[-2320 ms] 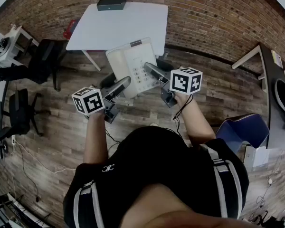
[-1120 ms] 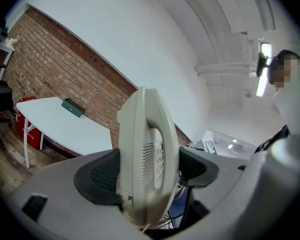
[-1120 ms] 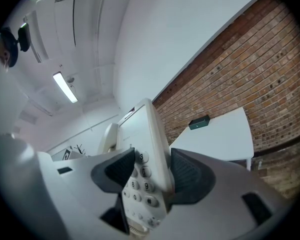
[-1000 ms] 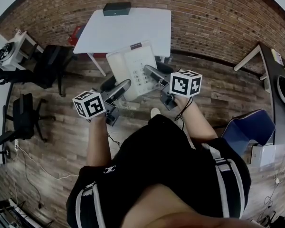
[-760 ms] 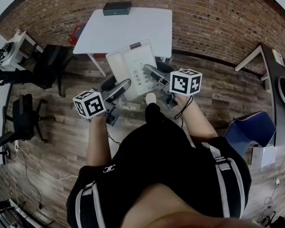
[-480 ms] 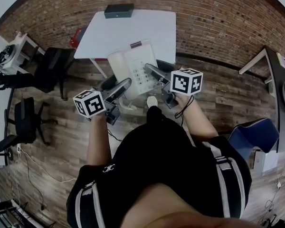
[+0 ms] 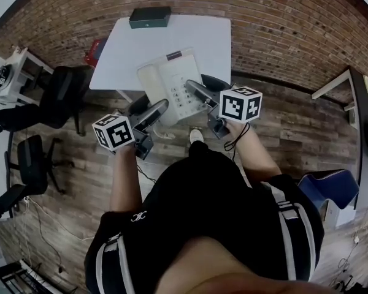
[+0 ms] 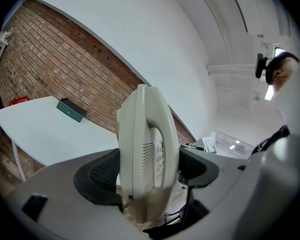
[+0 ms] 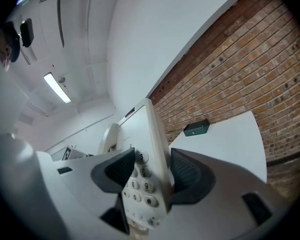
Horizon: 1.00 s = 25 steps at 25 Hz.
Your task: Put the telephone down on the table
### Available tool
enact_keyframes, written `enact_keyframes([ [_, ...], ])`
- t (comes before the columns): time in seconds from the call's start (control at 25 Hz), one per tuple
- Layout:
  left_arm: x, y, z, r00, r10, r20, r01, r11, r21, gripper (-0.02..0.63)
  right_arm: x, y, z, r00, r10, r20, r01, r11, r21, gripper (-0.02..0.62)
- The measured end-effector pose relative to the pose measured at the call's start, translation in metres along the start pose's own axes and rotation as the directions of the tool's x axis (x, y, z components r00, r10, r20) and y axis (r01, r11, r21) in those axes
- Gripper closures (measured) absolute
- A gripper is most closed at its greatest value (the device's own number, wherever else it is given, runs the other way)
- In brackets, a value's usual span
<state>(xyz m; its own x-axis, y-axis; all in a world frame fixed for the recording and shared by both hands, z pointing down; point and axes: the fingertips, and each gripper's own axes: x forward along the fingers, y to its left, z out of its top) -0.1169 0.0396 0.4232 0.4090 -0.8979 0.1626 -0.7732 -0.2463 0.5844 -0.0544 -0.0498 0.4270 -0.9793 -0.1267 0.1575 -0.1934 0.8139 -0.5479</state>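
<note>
A white desk telephone (image 7: 172, 84) with a keypad and its handset on the left is held in the air between both grippers, over the near edge of a white table (image 7: 190, 38). My left gripper (image 7: 148, 111) is shut on the phone's handset side (image 8: 147, 159). On the keypad side (image 9: 145, 169), my right gripper (image 7: 198, 94) is shut with its pads over the number keys. The phone is edge-on in both gripper views, and its coiled cord (image 7: 165, 136) hangs below.
A dark green box (image 7: 149, 16) lies at the table's far edge by the brick wall. Black office chairs (image 7: 58, 87) stand to the left on the wood floor. A blue chair (image 7: 331, 185) and another desk (image 7: 356, 84) are at the right.
The view has shifted closer to the table: the phone now overlaps its near edge more than before. Both grippers keep the same hold on the phone.
</note>
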Motion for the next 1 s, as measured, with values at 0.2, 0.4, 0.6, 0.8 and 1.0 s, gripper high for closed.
enact_keyframes([
  [0.2,0.045,0.036,0.03,1.0,-0.001,-0.024,0.001,1.0,-0.023,0.238,0.031,-0.046,0.032,1.0,-0.011,-0.013,0.011,1.0,0.008,0.393],
  [0.4,0.093,0.076,0.06,0.999,-0.003,-0.051,0.001,0.999,-0.038,0.238,0.065,-0.097,0.062,0.999,-0.026,-0.022,0.026,0.999,0.032,0.393],
  [0.6,0.135,0.113,0.088,0.998,-0.005,-0.065,0.001,0.998,-0.058,0.238,0.098,-0.142,0.09,0.999,-0.041,-0.034,0.042,0.998,0.044,0.393],
  [0.8,0.165,0.14,0.106,0.997,-0.01,-0.081,0.004,0.997,-0.074,0.238,0.119,-0.176,0.106,0.997,-0.053,-0.047,0.057,0.996,0.075,0.393],
  [1.0,0.183,0.174,0.11,0.991,-0.03,-0.129,0.013,0.992,-0.124,0.238,0.143,-0.203,0.103,0.993,-0.101,-0.065,0.109,0.986,0.126,0.393],
])
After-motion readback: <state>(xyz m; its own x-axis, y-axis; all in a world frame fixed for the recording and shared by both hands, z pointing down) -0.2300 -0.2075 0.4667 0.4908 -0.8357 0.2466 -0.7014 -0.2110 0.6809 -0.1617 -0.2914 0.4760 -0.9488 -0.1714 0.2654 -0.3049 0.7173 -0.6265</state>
